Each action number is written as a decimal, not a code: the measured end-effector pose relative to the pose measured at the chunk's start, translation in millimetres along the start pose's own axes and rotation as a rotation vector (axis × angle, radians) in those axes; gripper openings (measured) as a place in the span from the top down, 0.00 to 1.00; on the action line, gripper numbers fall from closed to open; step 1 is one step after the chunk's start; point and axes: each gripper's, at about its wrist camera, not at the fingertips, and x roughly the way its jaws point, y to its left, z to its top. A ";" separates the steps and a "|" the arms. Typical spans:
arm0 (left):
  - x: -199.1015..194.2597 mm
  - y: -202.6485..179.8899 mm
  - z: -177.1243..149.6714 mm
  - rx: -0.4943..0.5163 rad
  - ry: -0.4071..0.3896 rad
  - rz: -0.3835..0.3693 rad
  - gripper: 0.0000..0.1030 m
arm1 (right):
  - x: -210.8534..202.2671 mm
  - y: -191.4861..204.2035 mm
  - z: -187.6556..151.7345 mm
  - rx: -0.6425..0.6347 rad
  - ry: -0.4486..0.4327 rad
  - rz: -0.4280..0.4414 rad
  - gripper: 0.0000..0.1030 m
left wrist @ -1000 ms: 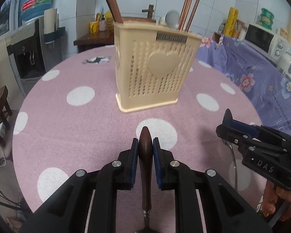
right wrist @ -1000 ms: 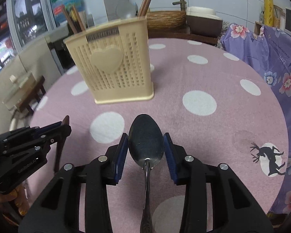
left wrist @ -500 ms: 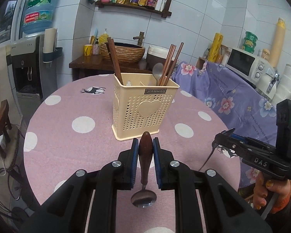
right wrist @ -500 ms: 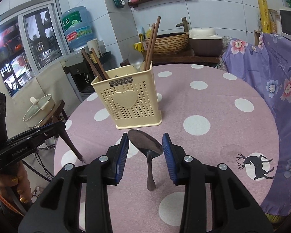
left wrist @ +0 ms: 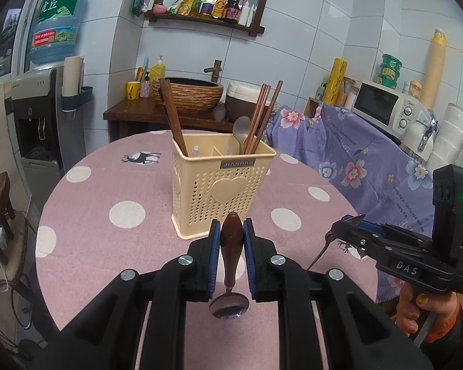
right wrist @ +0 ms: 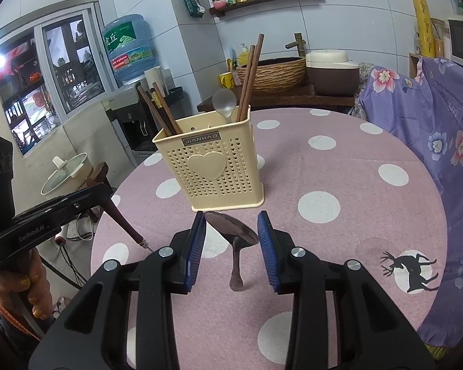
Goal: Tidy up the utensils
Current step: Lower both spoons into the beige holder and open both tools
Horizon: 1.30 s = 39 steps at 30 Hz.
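A cream perforated utensil holder (left wrist: 222, 185) with a heart stands on the pink dotted table (left wrist: 114, 246); it also shows in the right wrist view (right wrist: 214, 172). It holds brown chopsticks (left wrist: 260, 117) and a pale spoon (left wrist: 241, 129). My left gripper (left wrist: 232, 231) is shut on the wooden handle of a spoon (left wrist: 231, 252), whose metal bowl hangs down; the handle shows in the right wrist view (right wrist: 120, 215). My right gripper (right wrist: 231, 228) is shut on the bowl of a metal spoon (right wrist: 233, 231), handle hanging down, in front of the holder.
A purple flowered cloth (right wrist: 441, 129) covers furniture right of the table. A water dispenser (left wrist: 37, 117) stands at the left. A wooden counter with a woven basin (left wrist: 188, 95) is behind the table. A microwave (left wrist: 385, 104) sits at the right.
Both grippers have risen well above the table with their spoons, which now hang down from the jaws. The holder looks farther away and lower.
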 end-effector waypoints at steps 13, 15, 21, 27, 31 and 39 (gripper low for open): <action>-22.1 -16.4 112.9 0.097 -0.187 -0.002 0.84 | -11.7 29.2 126.7 -0.078 -0.147 0.070 0.66; -23.6 -19.1 136.8 0.101 -0.228 0.030 0.84 | -12.5 35.9 154.2 -0.095 -0.184 0.057 0.66; -1.9 -18.6 166.1 0.106 -0.262 0.102 0.84 | 14.9 47.4 181.6 -0.140 -0.210 -0.020 0.66; 47.3 0.7 141.5 0.053 -0.193 0.156 0.84 | 66.5 40.9 147.6 -0.160 -0.150 -0.085 0.66; 72.9 12.9 116.8 0.008 -0.122 0.142 0.84 | 84.1 34.5 124.2 -0.161 -0.119 -0.102 0.66; 84.6 14.5 85.7 0.021 -0.102 0.159 0.84 | 107.5 19.8 97.1 -0.148 -0.062 -0.118 0.66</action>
